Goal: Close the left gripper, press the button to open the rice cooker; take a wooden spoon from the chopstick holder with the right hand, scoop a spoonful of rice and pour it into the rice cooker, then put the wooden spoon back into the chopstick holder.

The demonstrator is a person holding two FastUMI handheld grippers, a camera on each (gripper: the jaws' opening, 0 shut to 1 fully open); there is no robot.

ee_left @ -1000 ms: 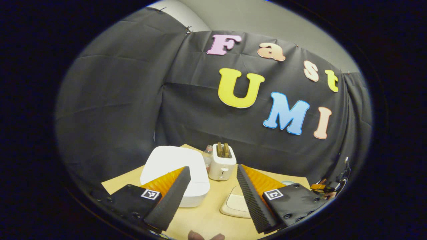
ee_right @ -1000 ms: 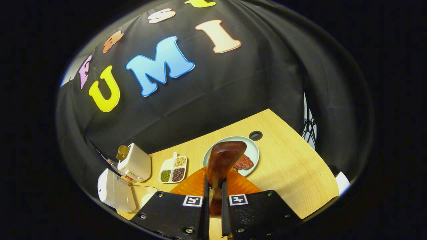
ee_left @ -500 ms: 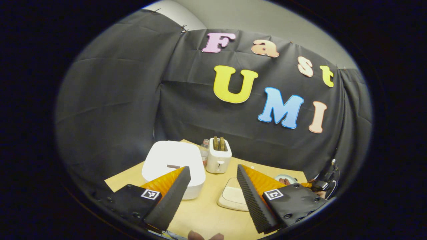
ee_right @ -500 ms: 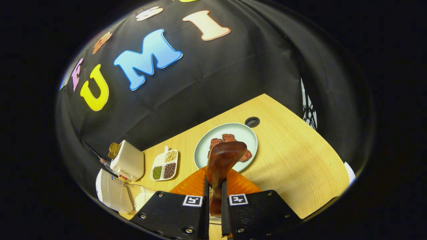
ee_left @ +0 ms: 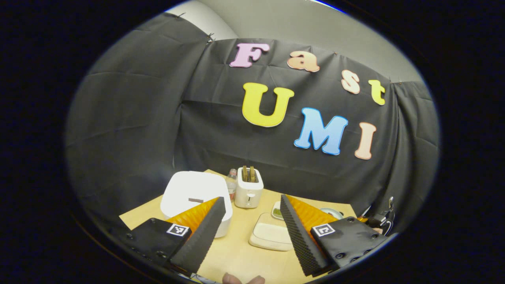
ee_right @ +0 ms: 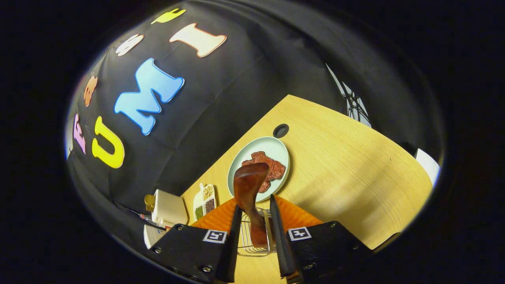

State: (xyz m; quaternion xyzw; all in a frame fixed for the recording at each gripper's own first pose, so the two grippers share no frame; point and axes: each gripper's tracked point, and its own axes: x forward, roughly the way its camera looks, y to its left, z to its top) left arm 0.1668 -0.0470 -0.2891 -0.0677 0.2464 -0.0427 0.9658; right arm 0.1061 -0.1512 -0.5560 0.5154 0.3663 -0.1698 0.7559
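Observation:
The dark wooden spoon stands bowl-up in the wire chopstick holder, between the fingers of my right gripper. Those fingers are open, with a gap on each side of the handle. The white rice cooker sits at the table's back left with its lid down. My left gripper hovers open above the table in front of it, holding nothing. The rice cooker's edge also shows low on the left in the right gripper view.
A white toaster and a small bottle stand beside the cooker. A cream tray lies ahead of the left gripper. A plate of red meat, a sectioned dish of beans and a table hole lie beyond the spoon.
My right gripper's fingers have parted off the spoon handle, which now stands in the wire holder. The left gripper stayed open and drew back from the cooker.

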